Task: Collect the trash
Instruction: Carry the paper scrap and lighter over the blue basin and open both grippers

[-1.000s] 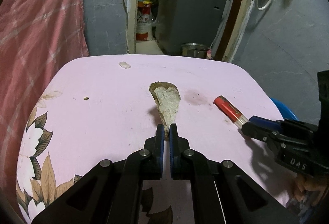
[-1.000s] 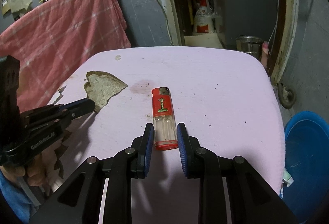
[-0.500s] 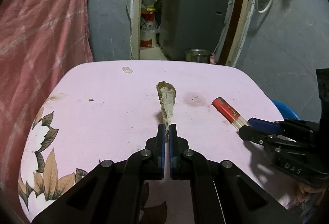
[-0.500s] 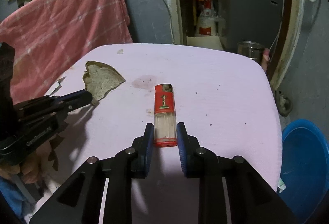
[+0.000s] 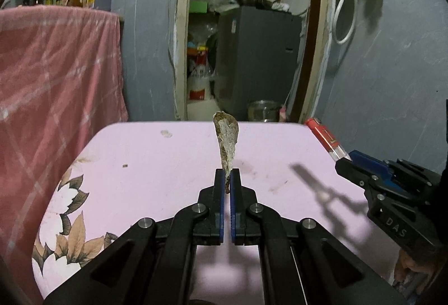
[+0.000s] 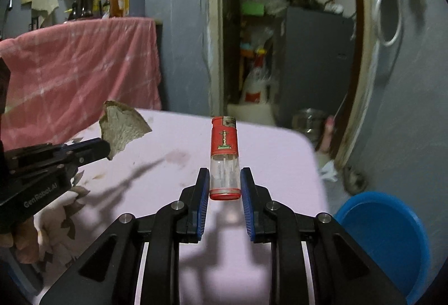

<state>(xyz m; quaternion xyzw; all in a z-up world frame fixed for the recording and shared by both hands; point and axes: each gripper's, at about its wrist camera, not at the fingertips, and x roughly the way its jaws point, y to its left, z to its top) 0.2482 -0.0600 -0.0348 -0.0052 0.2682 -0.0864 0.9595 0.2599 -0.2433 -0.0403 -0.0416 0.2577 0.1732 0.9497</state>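
My left gripper (image 5: 227,179) is shut on the thin edge of a stale piece of bread (image 5: 227,141), which stands up off the pink table (image 5: 156,165). From the right wrist view the same bread (image 6: 121,130) hangs in the air at the left, with the left gripper (image 6: 105,149) pinching it. My right gripper (image 6: 224,183) is shut on the clear lower end of a red lighter (image 6: 224,154), lifted above the table (image 6: 280,165). In the left wrist view the lighter (image 5: 323,137) sticks out of the right gripper (image 5: 347,159) at the right.
A blue bucket (image 6: 386,237) stands on the floor right of the table. A pink cloth (image 5: 53,75) hangs at the left. A small scrap (image 5: 166,133) and a crumb (image 5: 124,165) lie on the table. Behind is a doorway with a grey fridge (image 5: 257,58) and a metal pot (image 5: 263,109).
Both grippers have risen off the table: the bread and the lighter, lying on the pink surface a second ago, now hang in the air. The views tilted up.
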